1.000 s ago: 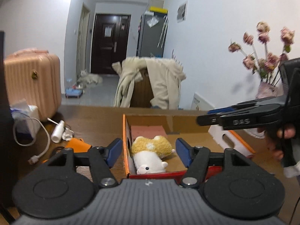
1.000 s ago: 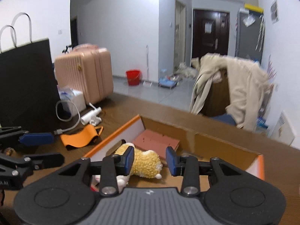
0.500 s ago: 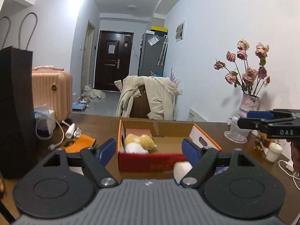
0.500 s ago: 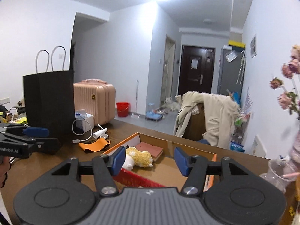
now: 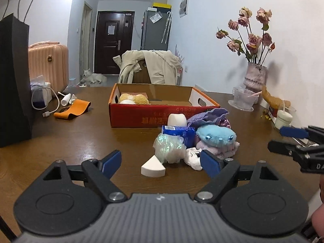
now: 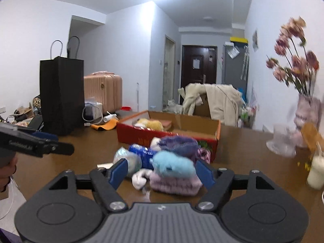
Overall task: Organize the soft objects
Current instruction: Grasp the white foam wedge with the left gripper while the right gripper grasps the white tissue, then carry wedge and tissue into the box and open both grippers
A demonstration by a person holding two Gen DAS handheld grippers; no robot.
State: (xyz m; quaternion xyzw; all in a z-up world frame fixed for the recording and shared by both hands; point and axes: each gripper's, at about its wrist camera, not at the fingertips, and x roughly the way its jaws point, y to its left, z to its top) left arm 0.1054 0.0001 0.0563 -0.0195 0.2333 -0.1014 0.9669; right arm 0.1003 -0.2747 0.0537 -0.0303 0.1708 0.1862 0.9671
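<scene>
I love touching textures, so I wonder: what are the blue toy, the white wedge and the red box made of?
The blue toy looks like plush: fuzzy, matte pile with stitched eyes. The white wedge seems to be foam sponge, smooth, matte, with clean cut edges, though firmness can't be judged. The red box appears to be cardboard: printed red outside, plain brown inside, with folded flaps and a cut handle hole.
</scene>
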